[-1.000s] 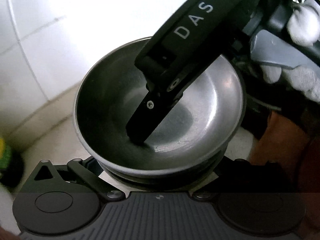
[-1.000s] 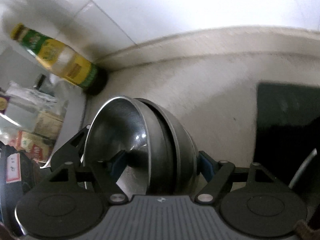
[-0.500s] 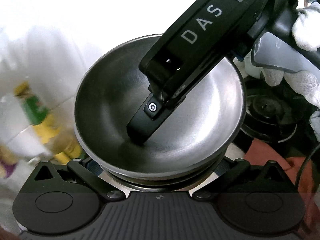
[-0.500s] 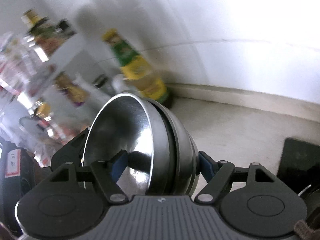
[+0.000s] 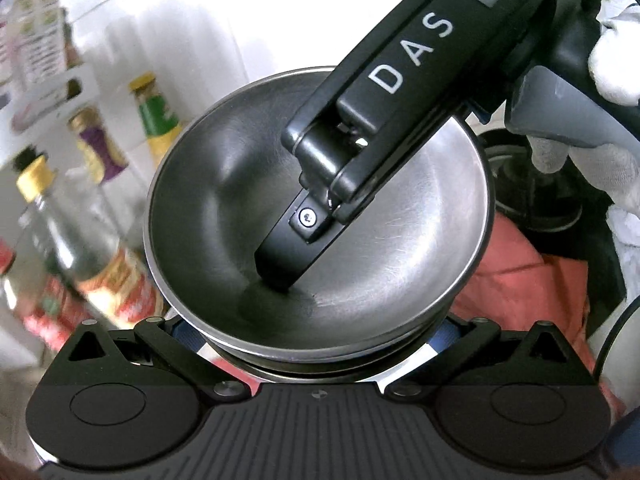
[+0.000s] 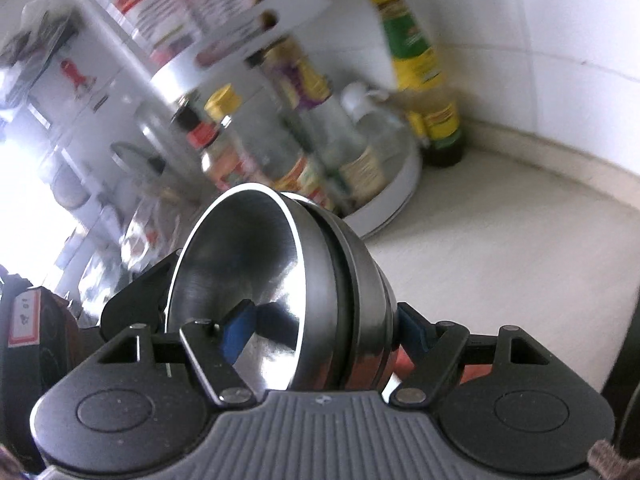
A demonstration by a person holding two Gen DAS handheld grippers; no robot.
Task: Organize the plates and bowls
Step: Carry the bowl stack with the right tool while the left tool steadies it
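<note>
bowls (image 6: 320, 300), nested steel, sit clamped in my right fingers (image 6: 320, 324) and steadied by my left fingers (image 5: 316, 340), above the desk (image 6: 500, 240). carrying step; next needs a clear resting spot.

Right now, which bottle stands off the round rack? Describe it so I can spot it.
Find the round white rack crowded with bottles in the counter corner. Just right of it, on the counter by the wall, stands a bottle: yellow cap, green and yellow label, dark base, the only one outside the rack.
</note>
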